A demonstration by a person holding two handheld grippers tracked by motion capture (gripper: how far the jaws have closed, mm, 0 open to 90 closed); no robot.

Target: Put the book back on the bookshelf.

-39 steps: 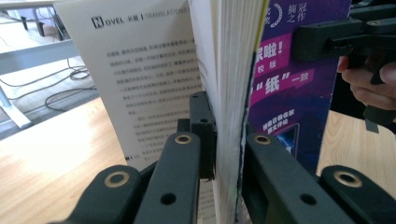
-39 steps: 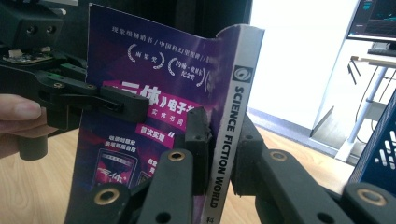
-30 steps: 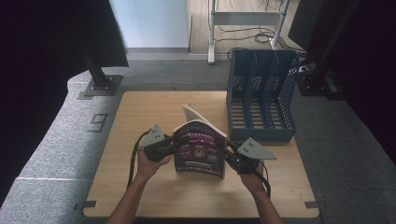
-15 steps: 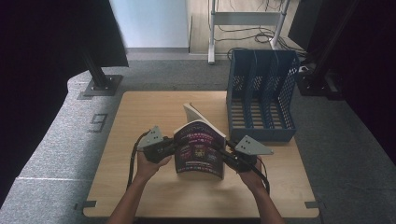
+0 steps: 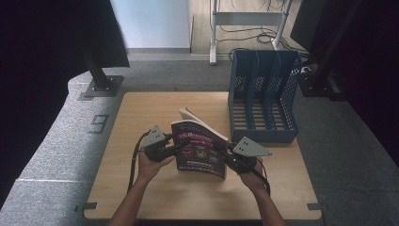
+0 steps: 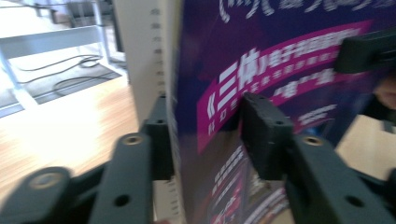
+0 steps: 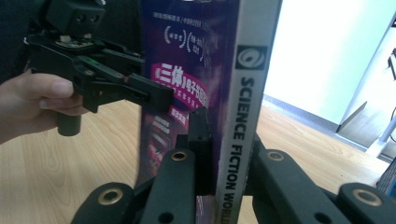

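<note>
The file rack (image 5: 263,99) stood beyond the right gripper (image 5: 231,159), well apart. The magazine (image 5: 201,149) stood upright between both grippers, long axis vertical. The right gripper was clamped on its spine; the left gripper (image 5: 173,149) had just been opening, jaws astride the fore-edge.

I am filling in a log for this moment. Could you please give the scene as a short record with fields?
held thing: magazine, upright above the table
right claw: shut on the magazine at its spine
left claw: around the opposite edge, jaws just opened, pads apart from the cover
nearby: blue file rack at the table's far right, its slots empty
</note>
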